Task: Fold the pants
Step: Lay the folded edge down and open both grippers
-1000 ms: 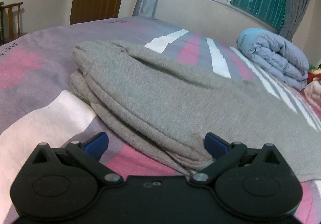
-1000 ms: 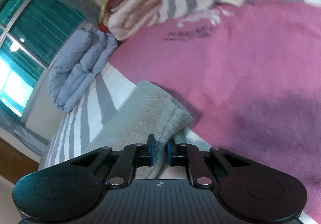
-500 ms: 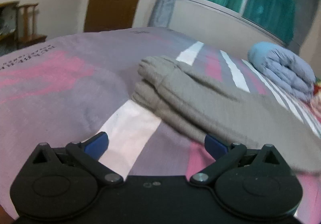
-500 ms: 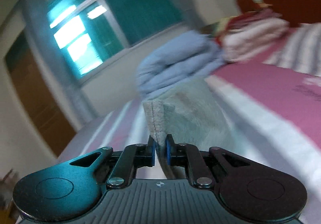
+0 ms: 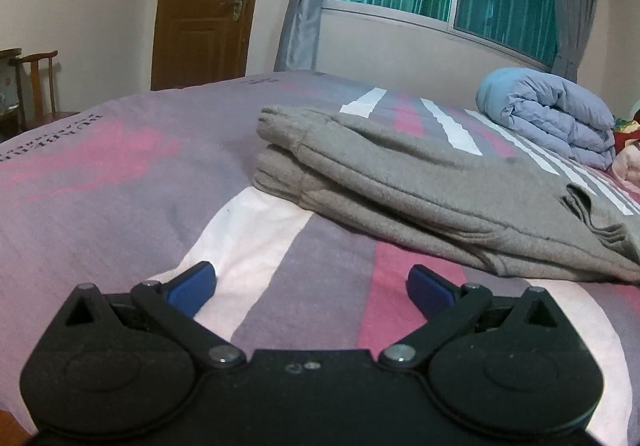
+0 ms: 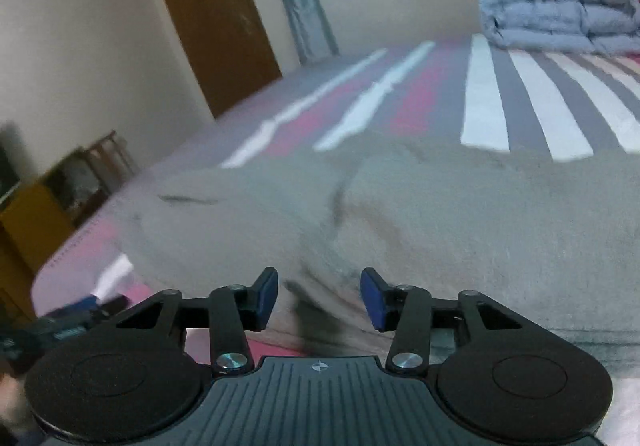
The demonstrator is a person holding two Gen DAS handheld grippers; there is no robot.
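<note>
In the left wrist view, the left gripper (image 5: 311,286) fills the bottom of the frame, its blue pads spread wide with nothing between them, over the striped sheet (image 5: 120,182). Beyond it, at centre right, the grey pants (image 5: 400,182) lie folded in layers, their right end cut off by the frame edge. A blue quilt (image 5: 552,118) sits upper right, a door (image 5: 204,2) upper left. In the blurred right wrist view, the right gripper (image 6: 319,298) is partly open and empty, just above the pants (image 6: 440,214); whether a pad touches the cloth is unclear.
</note>
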